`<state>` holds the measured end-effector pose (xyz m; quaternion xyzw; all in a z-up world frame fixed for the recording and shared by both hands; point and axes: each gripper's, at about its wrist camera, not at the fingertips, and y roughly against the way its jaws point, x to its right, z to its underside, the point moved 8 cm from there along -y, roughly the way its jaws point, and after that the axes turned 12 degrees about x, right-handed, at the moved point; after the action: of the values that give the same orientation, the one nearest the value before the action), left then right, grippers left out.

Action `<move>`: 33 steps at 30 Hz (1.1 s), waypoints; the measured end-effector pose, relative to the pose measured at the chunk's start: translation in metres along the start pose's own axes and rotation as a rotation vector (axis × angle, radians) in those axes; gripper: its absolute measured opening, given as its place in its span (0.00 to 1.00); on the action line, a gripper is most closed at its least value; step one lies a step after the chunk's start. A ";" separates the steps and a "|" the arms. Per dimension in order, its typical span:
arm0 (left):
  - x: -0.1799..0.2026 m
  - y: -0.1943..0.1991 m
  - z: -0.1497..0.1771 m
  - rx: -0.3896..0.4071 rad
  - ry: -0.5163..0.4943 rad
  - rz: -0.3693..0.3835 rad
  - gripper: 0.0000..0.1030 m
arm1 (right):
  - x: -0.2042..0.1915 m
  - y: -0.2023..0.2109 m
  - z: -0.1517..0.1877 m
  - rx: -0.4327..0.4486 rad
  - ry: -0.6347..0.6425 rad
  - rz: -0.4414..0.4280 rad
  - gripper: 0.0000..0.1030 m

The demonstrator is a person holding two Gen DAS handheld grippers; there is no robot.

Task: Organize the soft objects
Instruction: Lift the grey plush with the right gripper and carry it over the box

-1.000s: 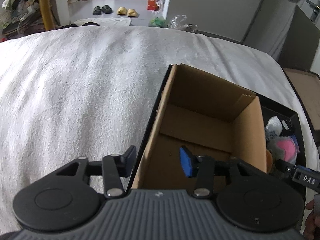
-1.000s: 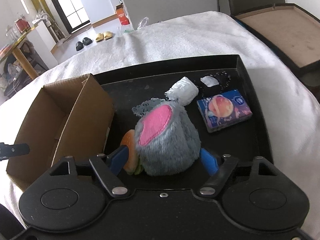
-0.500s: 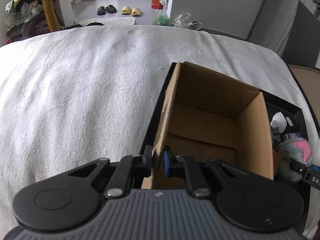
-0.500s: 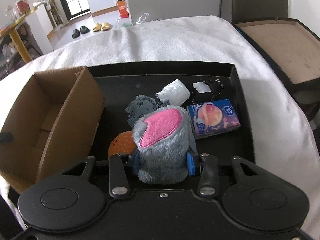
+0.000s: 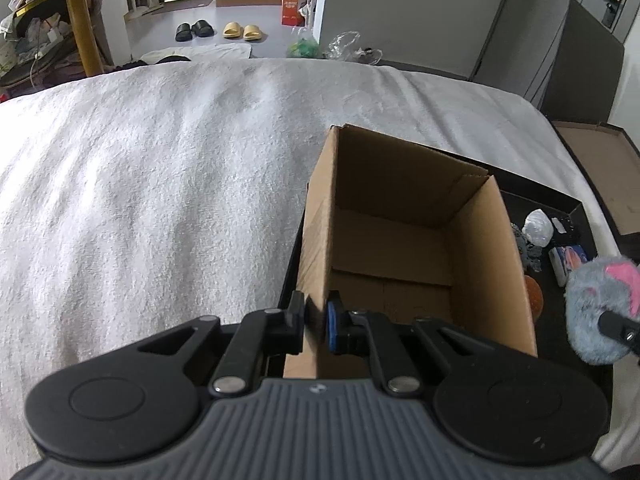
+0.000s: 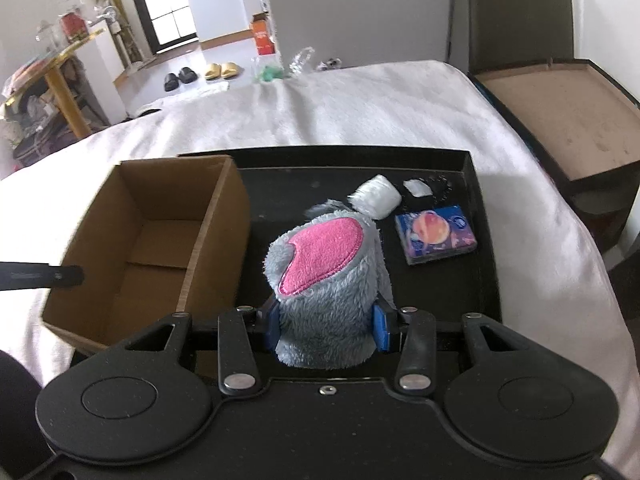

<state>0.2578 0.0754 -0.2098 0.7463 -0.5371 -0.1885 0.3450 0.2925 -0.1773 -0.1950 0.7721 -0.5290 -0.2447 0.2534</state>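
Note:
An open, empty cardboard box [image 5: 404, 240] [image 6: 152, 240] stands in a black tray [image 6: 476, 216] on a white bedspread. My left gripper [image 5: 316, 322] is shut on the box's near left wall. My right gripper [image 6: 326, 326] is shut on a grey plush toy with a pink patch [image 6: 328, 276] and holds it above the tray, right of the box. The toy also shows at the right edge of the left wrist view [image 5: 600, 304]. An orange soft thing [image 5: 534, 294] lies in the tray by the box.
In the tray lie a white wad [image 6: 378, 200], a blue tissue pack [image 6: 436, 234], a small white piece [image 6: 416, 188] and a dark grey cloth [image 5: 528, 252]. A brown-lined tray [image 6: 560, 104] stands at the right. Slippers [image 5: 240, 31] lie on the floor beyond.
My left gripper closed on the box wall. My right gripper closed on the plush toy and lifted it off the tray, uncovering then hiding the orange thing.

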 end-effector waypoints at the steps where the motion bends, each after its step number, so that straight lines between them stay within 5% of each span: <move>1: -0.001 0.002 0.000 0.002 0.000 0.006 0.10 | -0.003 0.004 -0.003 0.008 0.000 0.003 0.41; 17: -0.012 0.011 0.003 0.016 0.045 0.095 0.11 | -0.068 0.028 -0.026 0.074 0.069 -0.042 0.41; 33: -0.023 -0.001 0.006 0.007 0.101 0.152 0.11 | -0.118 0.006 -0.026 0.057 0.135 -0.071 0.41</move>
<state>0.2464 0.0953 -0.2161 0.7132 -0.5745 -0.1221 0.3825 0.2680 -0.0648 -0.1586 0.8119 -0.4897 -0.1859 0.2577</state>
